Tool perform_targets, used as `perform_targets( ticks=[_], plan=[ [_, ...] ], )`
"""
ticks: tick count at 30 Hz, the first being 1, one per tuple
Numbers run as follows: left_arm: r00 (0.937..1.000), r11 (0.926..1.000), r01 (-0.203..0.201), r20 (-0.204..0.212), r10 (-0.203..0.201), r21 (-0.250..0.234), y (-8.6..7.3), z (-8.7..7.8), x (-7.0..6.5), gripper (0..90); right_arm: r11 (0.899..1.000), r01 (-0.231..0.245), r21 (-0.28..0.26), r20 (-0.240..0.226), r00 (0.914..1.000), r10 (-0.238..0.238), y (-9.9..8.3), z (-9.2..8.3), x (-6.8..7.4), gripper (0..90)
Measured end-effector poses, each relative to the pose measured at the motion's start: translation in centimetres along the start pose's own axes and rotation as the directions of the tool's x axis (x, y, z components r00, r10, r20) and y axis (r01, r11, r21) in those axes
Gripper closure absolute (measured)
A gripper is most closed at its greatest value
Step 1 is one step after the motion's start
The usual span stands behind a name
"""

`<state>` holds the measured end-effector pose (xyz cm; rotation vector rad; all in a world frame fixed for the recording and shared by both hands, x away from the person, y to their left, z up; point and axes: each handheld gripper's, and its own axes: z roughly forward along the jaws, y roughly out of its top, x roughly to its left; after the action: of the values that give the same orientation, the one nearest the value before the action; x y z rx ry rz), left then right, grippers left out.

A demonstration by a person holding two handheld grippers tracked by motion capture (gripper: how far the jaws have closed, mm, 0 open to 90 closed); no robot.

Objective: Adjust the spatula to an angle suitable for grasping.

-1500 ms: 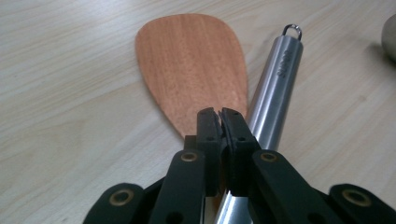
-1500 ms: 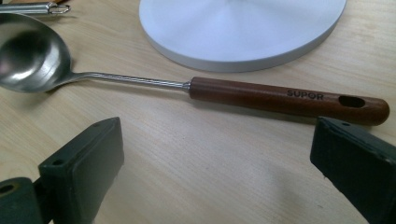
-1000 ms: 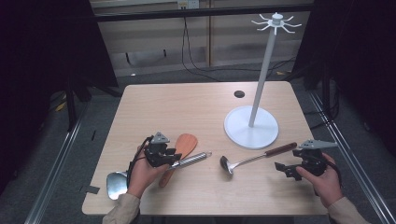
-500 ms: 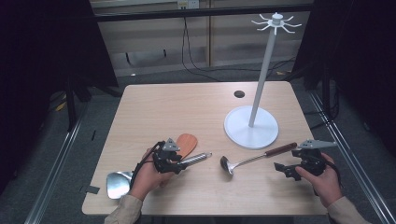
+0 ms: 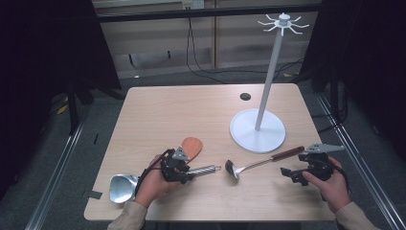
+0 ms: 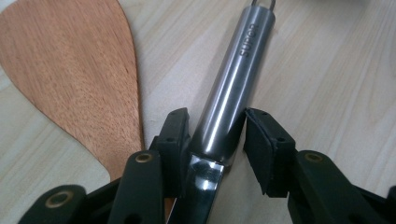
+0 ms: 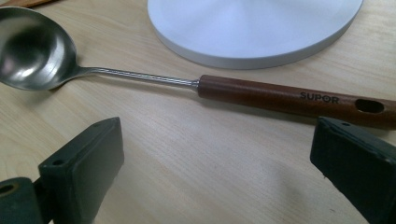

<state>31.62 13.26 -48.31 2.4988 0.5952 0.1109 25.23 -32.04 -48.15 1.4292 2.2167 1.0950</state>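
Note:
A steel scoop lies at the table's front left, its bowl over the near edge and its round handle pointing right. My left gripper straddles that handle; the jaws have just been closing and both pads now touch it, so my left gripper is shut on it. A wooden spatula rests just beyond. A steel ladle with a brown wooden handle lies mid-front. My right gripper is open, just short of the handle's end.
A white utensil stand with a tall pole and hooked top stands at the right back of the ladle; its round base lies close behind the ladle handle. A small dark hole sits in the tabletop farther back.
My left hand has slid to the right and slightly nearer along the scoop's handle. The scoop, the ladle and my right hand have stayed put.

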Motion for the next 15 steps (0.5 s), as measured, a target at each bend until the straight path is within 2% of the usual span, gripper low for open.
perform_targets(
  ticks=[6,7,9,10,11,12,13,14,15],
  plan=[
    [1.0,1.0,-0.001,0.01,0.001,-0.006,0.0,0.1,0.0,60.1,1.0,0.001,0.003,0.001,1.0,-0.001,0.0,0.0,0.1,2.5],
    [0.9996,0.9992,0.028,0.006,-0.028,-0.027,0.0,0.2,-0.2,60.4,1.0,0.001,0.004,0.001,1.0,-0.001,0.0,0.0,0.1,2.5],
    [0.9998,0.9993,0.019,-0.002,-0.019,-0.031,0.2,0.3,-0.4,61.0,1.0,0.003,0.003,0.002,1.0,-0.003,0.0,0.1,0.1,2.5],
    [0.9999,0.9998,-0.015,0.005,0.015,-0.009,0.3,0.3,-0.2,61.3,1.0,0.002,0.006,0.0,1.0,-0.002,0.0,0.1,0.1,2.5],
    [1.0,0.9995,0.007,0.002,-0.006,-0.03,0.4,0.5,-0.5,61.6,1.0,0.002,0.007,0.0,1.0,-0.002,0.0,0.1,0.1,2.5],
    [0.9989,0.9989,-0.048,0.0,0.048,-0.001,0.7,0.5,-0.4,62.1,1.0,0.002,0.007,0.001,1.0,-0.002,0.0,0.1,0.1,2.5],
    [0.9993,0.9992,-0.038,-0.002,0.038,-0.015,0.8,0.7,-0.5,62.6,1.0,0.003,0.008,0.001,1.0,-0.003,0.0,0.2,0.1,2.5],
    [1.0,0.9991,-0.009,0.003,0.009,-0.042,0.9,0.9,-0.6,63.0,1.0,0.003,0.008,0.002,1.0,-0.003,0.0,0.2,0.1,2.5],
    [0.9999,0.9989,-0.012,0.005,0.012,-0.044,1.0,1.0,-0.6,63.3,1.0,0.005,0.006,0.0,1.0,-0.005,0.0,0.2,0.1,2.5]
  ],
)
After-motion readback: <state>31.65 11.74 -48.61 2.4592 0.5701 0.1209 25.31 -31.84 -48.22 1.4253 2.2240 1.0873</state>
